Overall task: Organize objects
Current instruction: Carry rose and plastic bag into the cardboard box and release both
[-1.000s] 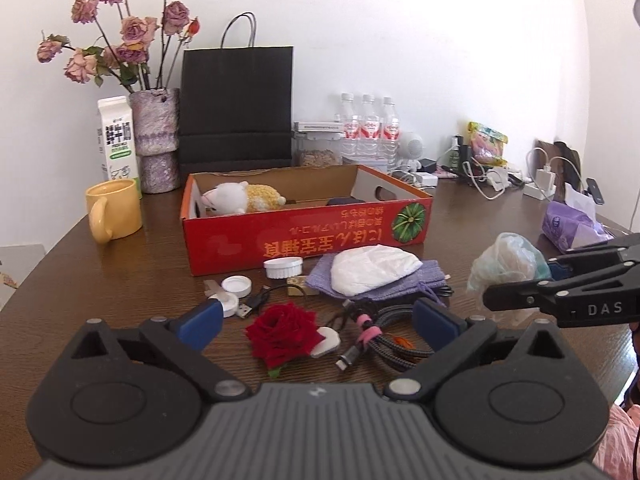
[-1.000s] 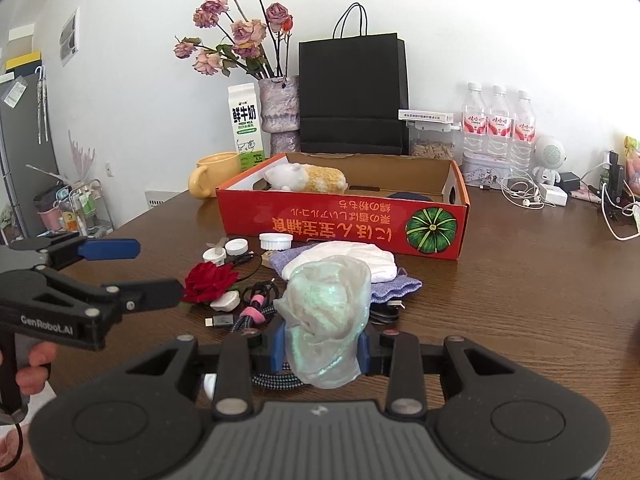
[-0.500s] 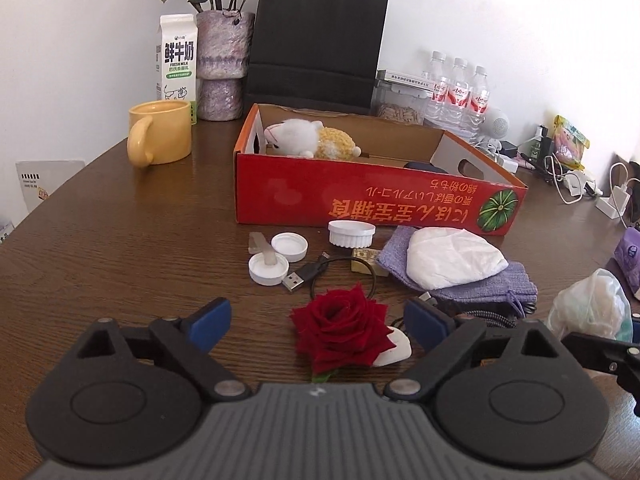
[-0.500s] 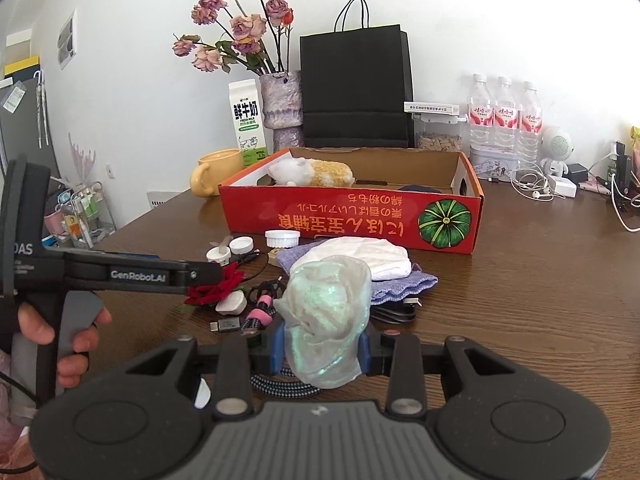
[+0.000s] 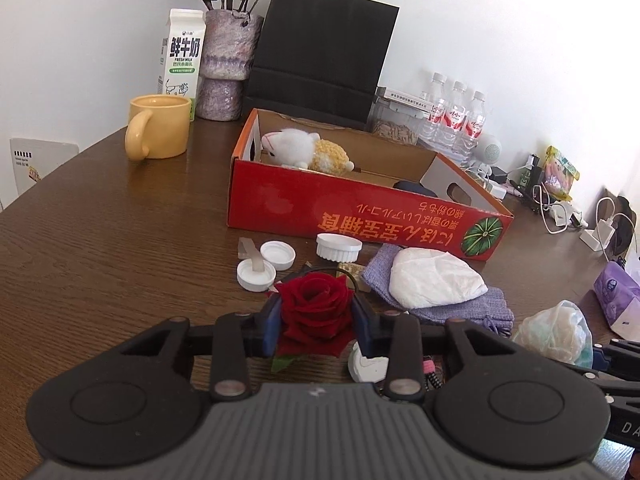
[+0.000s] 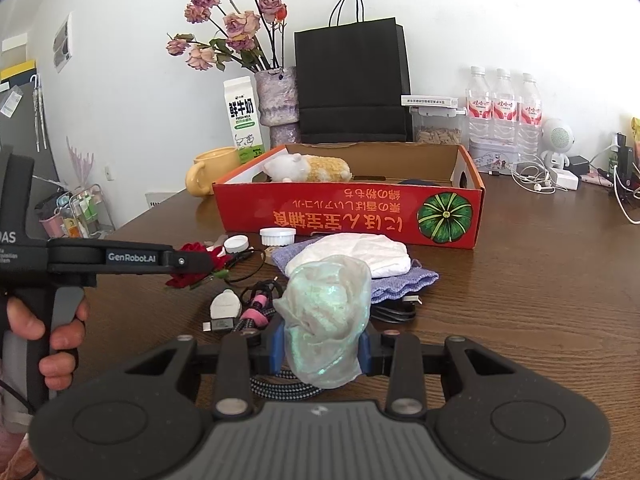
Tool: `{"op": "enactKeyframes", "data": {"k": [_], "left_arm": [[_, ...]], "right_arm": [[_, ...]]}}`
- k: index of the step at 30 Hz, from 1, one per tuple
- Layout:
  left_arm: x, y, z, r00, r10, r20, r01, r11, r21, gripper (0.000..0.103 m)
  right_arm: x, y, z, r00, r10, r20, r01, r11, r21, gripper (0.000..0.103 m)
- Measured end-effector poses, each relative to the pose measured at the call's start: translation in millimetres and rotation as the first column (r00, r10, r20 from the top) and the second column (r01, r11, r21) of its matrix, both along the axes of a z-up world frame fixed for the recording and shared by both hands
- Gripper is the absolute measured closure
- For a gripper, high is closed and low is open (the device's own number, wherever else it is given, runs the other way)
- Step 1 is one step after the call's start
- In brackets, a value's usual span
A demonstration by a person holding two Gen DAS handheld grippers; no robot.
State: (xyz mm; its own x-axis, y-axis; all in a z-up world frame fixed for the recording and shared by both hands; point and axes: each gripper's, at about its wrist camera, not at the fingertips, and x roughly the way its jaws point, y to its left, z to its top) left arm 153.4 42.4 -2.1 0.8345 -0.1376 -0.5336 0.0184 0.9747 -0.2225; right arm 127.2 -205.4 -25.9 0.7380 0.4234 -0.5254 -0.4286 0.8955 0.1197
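Note:
A red rose (image 5: 314,308) lies on the wooden table in front of the red cardboard box (image 5: 360,216). My left gripper (image 5: 316,322) is closing its jaws around the rose, and both blue pads touch its petals. From the right wrist view the left gripper (image 6: 200,261) reaches in from the left over the rose (image 6: 192,249), with a hand on its handle. My right gripper (image 6: 322,346) is shut on a crumpled, pale green shimmering bag (image 6: 326,312), held just above the table. A white and yellow plush toy (image 5: 304,152) lies inside the box.
White lids (image 5: 256,274), a white ramekin (image 5: 338,247), a purple pouch (image 5: 456,308) under a white packet (image 5: 434,278) and coiled cables (image 6: 256,308) lie in front of the box. Behind it stand a yellow mug (image 5: 160,132), milk carton (image 5: 182,60), vase, black paper bag (image 5: 320,56) and water bottles (image 6: 504,108).
My left gripper moved forward over the rose, rolled a little, and its jaws went from wide open to closed against the rose. The right gripper kept still with the bag.

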Motion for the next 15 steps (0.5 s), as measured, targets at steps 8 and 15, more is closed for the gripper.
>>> {"op": "enactKeyframes", "data": {"k": [8,15], "left_arm": [[-1.9,1.8,12.8,0.999,0.006,0.046,-0.007,1.0,0.017,0.066],[12.5,-2.4,32.2,0.995,0.001,0.1,-0.005,0.999,0.042,0.066]], "right_arm": [[7.6,3.9,3.4,1.0,0.003,0.015,-0.003,1.0,0.004,0.07],[24.6,15.2,17.0,0.998,0.002,0.067,-0.003,1.0,0.013,0.07]]}}
